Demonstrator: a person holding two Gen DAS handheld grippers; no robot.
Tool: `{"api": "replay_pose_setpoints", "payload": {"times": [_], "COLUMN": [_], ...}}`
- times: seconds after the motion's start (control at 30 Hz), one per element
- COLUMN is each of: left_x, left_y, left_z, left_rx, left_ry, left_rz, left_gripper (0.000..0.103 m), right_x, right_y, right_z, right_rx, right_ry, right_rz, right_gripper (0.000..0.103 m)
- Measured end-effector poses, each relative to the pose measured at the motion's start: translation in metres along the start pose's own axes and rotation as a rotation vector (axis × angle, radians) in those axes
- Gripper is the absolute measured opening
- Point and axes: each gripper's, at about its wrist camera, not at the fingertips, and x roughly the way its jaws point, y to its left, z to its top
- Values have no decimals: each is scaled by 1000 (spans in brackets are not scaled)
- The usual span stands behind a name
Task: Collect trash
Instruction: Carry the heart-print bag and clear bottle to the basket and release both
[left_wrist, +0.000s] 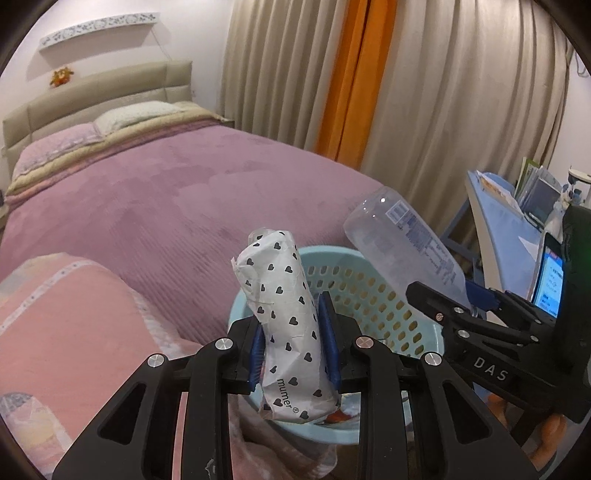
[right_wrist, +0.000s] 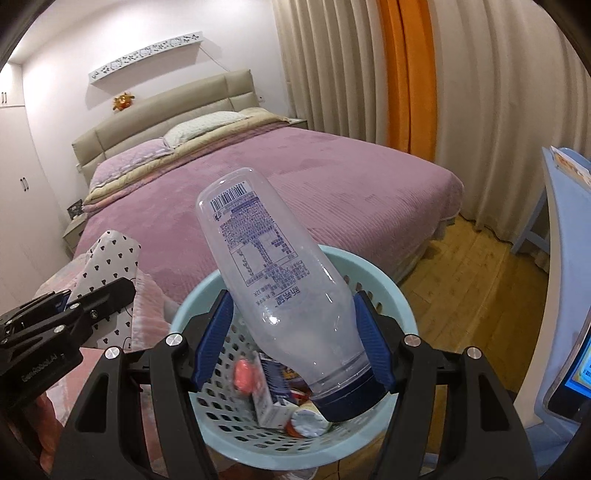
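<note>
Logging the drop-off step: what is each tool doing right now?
Left tool: closed on the heart-print paper packet.
Right tool: closed on the clear plastic bottle, over the blue basket.

The bed (right_wrist: 332, 192) is covered by a purple ribbed bedspread (left_wrist: 184, 206). Two pillows (right_wrist: 207, 127) lie at the padded headboard (right_wrist: 166, 107) end. A pink blanket (left_wrist: 74, 314) lies bunched on the near corner. The wooden floor (right_wrist: 472, 266) beside the bed carries a light blue perforated basket (right_wrist: 388, 280) standing against the bed's edge, with assorted trash inside.
</note>
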Motion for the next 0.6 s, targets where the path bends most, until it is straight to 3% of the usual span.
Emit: {"api": "replay_pose_setpoints", "payload": {"times": [0.27, 0.43, 0.6], "left_x": [28, 27, 12], "left_y": [-3, 2, 7], "left_z": [-7, -10, -15], "left_rx": [-1, -15, -17], "left_ry": [55, 47, 33], "left_rz": [-20, -19, -28], "left_gripper": [32, 70, 72], "right_x": [24, 32, 27], "right_y": [-17, -23, -19], "right_z": [-6, -10, -12], "right_rx": [49, 89, 79], "right_ry": [81, 117, 101], "right_rz": [17, 50, 73], "right_gripper": [64, 65, 65]}}
